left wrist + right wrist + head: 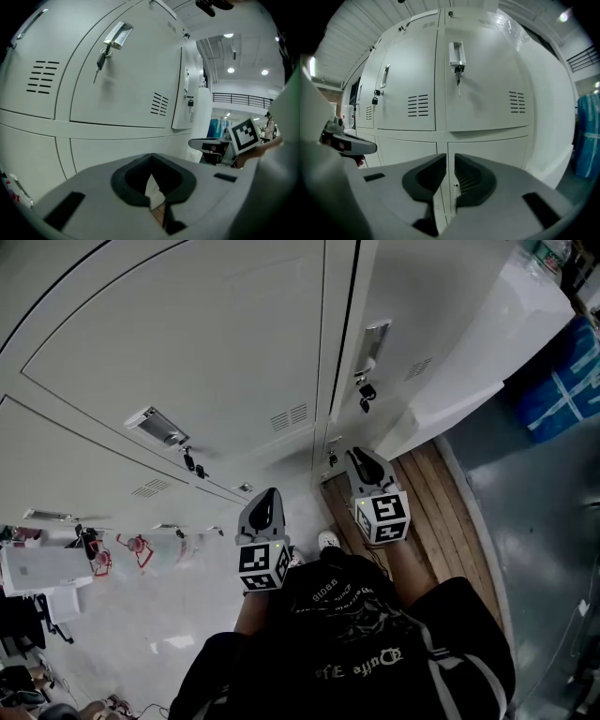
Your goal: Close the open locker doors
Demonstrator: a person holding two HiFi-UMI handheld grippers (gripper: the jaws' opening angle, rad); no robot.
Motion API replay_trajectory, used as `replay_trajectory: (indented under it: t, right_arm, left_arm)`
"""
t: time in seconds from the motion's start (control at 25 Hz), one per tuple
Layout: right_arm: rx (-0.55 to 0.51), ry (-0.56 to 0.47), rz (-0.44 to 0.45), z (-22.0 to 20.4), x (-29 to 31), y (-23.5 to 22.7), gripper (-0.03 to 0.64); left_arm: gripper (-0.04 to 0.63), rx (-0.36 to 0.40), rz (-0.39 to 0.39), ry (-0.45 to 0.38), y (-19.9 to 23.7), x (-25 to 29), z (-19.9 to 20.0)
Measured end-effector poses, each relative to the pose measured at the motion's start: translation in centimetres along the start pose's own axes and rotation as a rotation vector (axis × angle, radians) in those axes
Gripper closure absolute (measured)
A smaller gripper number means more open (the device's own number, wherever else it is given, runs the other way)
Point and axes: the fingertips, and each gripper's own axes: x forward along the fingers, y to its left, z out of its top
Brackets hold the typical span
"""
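A row of pale grey locker doors [187, 343] fills the head view, each with a metal handle [372, 341] and hanging keys [366, 395]. Both grippers are held in front of the lockers and touch nothing. My left gripper [270, 495] is shut and empty, its pads meeting at the tip [151, 159]. My right gripper [359, 457] faces the seam between two lower doors [487, 154]; its jaws [446, 157] stand a narrow gap apart with nothing between them. In the left gripper view a farther door [185, 101] seems to stand slightly out from the row. The doors in the right gripper view [487, 89] look closed.
A white side panel [487, 352] ends the locker row at the right, with wooden floor planks [441, 512] and a blue bundle [562, 390] beyond. At the left stand a white box [42, 568] and red-and-white clutter [141, 549]. The person's black shirt [356, 634] fills the bottom.
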Motion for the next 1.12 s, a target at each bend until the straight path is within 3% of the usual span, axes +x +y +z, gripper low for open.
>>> replay_trajectory:
  t: [0.4, 0.6, 1.0, 1.12]
  right_arm:
    - [0.011, -0.069, -0.088, 1.7, -6.3, 0.0, 0.566]
    - [0.012, -0.084, -0.125, 1.8, -9.0, 0.7, 0.566]
    - [-0.024, -0.103, -0.146, 2.4, -10.4, 1.8, 0.568]
    - [-0.023, -0.116, -0.145, 2.8, -10.6, 2.2, 0.596]
  left_arm:
    - [0.589, 0.024, -0.108, -0.049, -3.4, -0.3, 1.5]
    - [0.589, 0.08, -0.159, -0.071, -5.2, -0.9, 2.0]
    - [0.589, 0.071, -0.155, -0.107, -5.2, -2.0, 3.0]
    - [0.589, 0.077, -0.162, -0.107, -5.2, -2.3, 3.0]
